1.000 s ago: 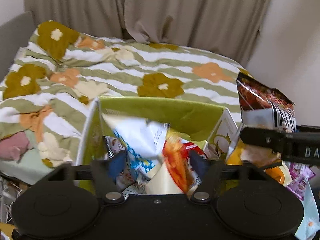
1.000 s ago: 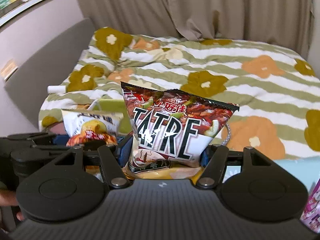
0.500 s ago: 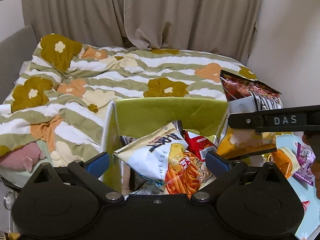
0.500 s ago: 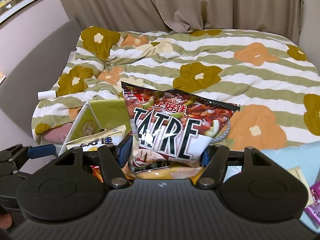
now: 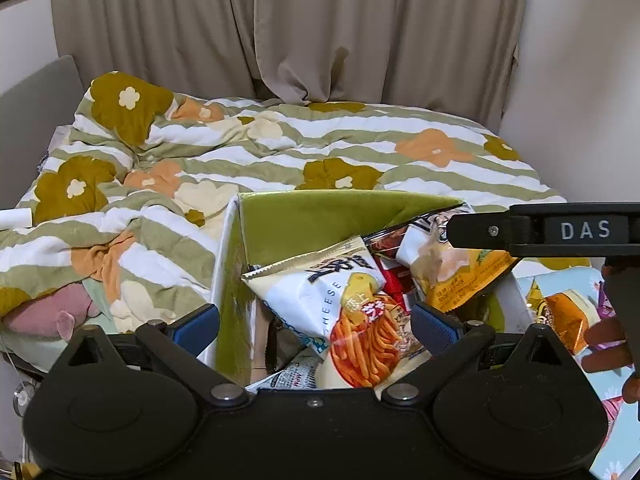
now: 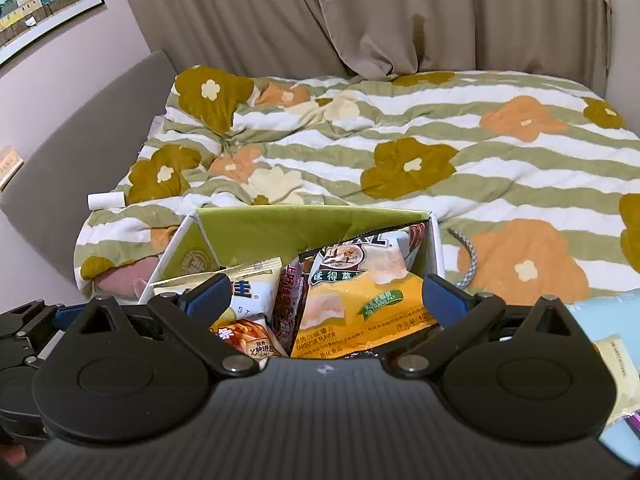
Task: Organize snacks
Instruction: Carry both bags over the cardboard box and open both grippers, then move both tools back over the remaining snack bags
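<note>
Your right claw (image 6: 326, 294) has released the yellow bag (image 6: 360, 304) into the green box (image 6: 272, 228) at frame centre; your left claw (image 5: 316, 320) gapes empty too.

Before my tool the bed (image 5: 320, 148), under a flowered quilt (image 6: 400, 160), carries the green box (image 5: 320, 216), a white roll (image 6: 105, 200) and a patterned cord (image 6: 468, 256).

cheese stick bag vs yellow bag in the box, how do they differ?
The cheese stick bag is white with orange sticks printed on it; the yellow bag is yellow below a white top. The cheese stick bag lies toward the box's left, the yellow bag against its right wall. Both lie tilted inside the green box, ungripped.
</note>
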Demonstrator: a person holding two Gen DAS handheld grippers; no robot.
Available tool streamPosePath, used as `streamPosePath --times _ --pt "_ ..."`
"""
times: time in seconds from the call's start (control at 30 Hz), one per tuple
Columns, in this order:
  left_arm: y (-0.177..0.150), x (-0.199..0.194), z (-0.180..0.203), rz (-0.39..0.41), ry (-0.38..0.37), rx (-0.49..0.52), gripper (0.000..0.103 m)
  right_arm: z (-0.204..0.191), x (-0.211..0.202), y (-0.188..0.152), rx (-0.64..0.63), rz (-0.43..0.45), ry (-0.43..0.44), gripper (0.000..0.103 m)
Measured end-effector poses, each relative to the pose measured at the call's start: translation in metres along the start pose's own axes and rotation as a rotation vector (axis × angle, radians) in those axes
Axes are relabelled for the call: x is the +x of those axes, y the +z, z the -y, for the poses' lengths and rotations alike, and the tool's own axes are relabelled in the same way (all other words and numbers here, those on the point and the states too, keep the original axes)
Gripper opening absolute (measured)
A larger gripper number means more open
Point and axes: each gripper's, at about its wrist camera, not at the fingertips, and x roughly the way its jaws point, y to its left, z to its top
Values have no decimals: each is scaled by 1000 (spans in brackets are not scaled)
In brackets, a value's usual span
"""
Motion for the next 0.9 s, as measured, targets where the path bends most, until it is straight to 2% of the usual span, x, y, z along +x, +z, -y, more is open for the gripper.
streamPosePath --times 0.23,0.47,0.67,0.9 --pt "1 -16 11 34 -14 12 103 2 -29 -2 -2 54 -6 103" --pt "-1 -44 43 79 10 12 103 18 -73 -9 -6 100 -17 103" --pt "-12 -70 89 121 24 35 103 56 -122 -22 -23 127 -13 103" --pt "-33 -85 148 130 32 49 103 113 -163 -46 1 111 -15 103"
